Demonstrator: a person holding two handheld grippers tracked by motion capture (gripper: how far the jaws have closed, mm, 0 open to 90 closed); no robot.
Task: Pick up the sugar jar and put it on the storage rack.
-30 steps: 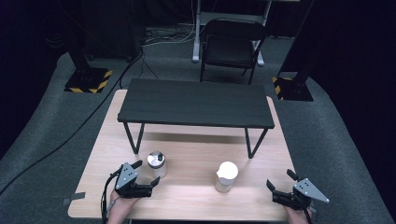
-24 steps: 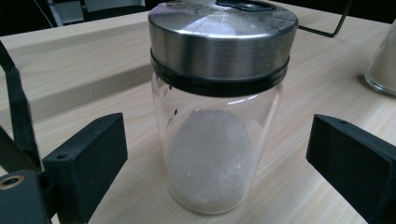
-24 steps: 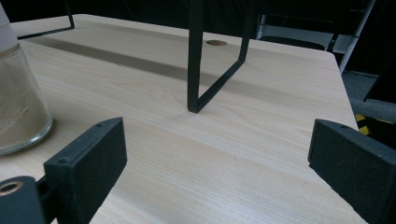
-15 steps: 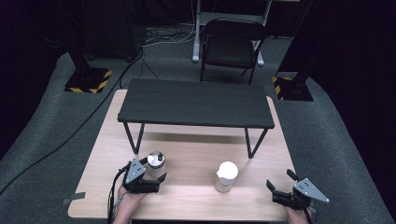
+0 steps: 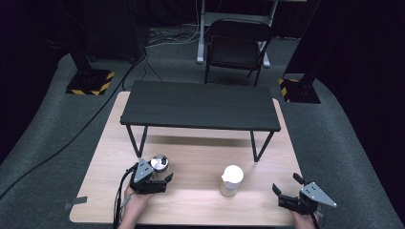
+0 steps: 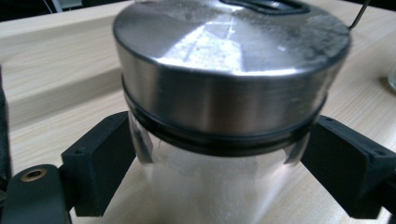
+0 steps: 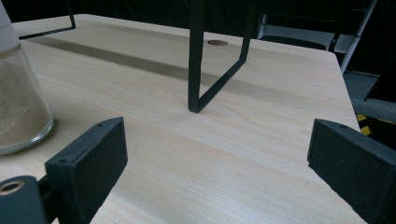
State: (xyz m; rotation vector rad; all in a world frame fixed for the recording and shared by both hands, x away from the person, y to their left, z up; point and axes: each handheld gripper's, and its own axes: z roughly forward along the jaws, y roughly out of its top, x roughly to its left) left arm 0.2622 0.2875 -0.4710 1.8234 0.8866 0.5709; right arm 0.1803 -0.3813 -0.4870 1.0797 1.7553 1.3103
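The left gripper (image 5: 155, 180) has moved in over the last sec: it was short of the steel-lidded jar (image 5: 159, 164), at the near-left of it, and now the jaws straddle the jar. That reads as the reach nearly done, w/ the squeeze as next step. Jar itself hasn't shifted; it stands upright on the wooden table (image 5: 191, 157), in front of the black bench's (image 5: 200, 105) left leg.

Left gripper view gives what the high view can't: jar (image 6: 219, 154) sits betw. the pads (image 6: 100, 163), one each side of the glass just below the lid, jaws wide, and a sliver of gap seems to remain on both sides, so probably not gripping yet, tho contact is hard to rule out. White powder fills the glass.

Right gripper (image 5: 288, 190) hasn't budged; it's at the near-right, well apart from the jar, jaws spread wide, holding nothing. Right gripper view shows bare tabletop betw. its pads (image 7: 88, 158), plus the base of a white-capped glass jar (image 7: 21, 107) w/ beige powder and, farther off, a bench leg (image 7: 196, 60).

High view alone gives layout: white-capped jar (image 5: 232, 180) right of the steel-lidded one, and a chair (image 5: 239, 47) beyond the bench.
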